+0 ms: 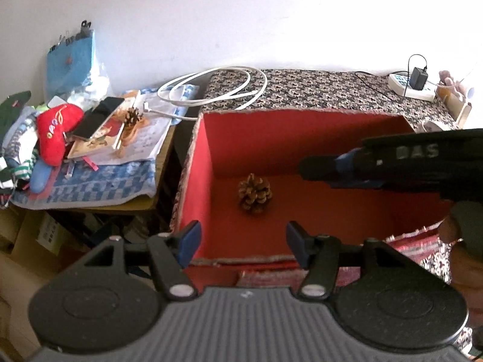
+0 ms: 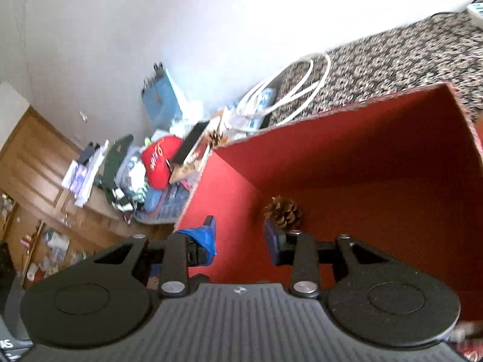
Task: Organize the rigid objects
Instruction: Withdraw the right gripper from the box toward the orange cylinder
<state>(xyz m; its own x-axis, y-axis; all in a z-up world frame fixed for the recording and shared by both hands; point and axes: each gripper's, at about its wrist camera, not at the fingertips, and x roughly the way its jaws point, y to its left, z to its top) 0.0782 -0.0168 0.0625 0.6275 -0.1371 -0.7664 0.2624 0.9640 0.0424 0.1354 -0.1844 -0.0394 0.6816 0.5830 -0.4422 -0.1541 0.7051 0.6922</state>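
A red-lined box [image 1: 271, 138] stands open in front of me, and a brown pine cone [image 1: 254, 193] lies on its floor. My left gripper [image 1: 243, 244] is open and empty above the box's near rim. My right gripper [image 2: 240, 239] is open and empty over the box's left wall, just above the same pine cone [image 2: 283, 212]; in the left wrist view it reaches in from the right [image 1: 317, 166]. A second pine cone [image 1: 132, 117] sits on a book [image 1: 99, 138] on the cluttered table to the left.
The left table holds a red plush [image 1: 54, 132], a dark phone [image 1: 98, 117], cloths and a blue bag [image 1: 71, 63]. A white cable [image 1: 211, 90] lies on the patterned cloth [image 1: 332, 90] behind the box. A power strip [image 1: 410, 86] sits at the far right.
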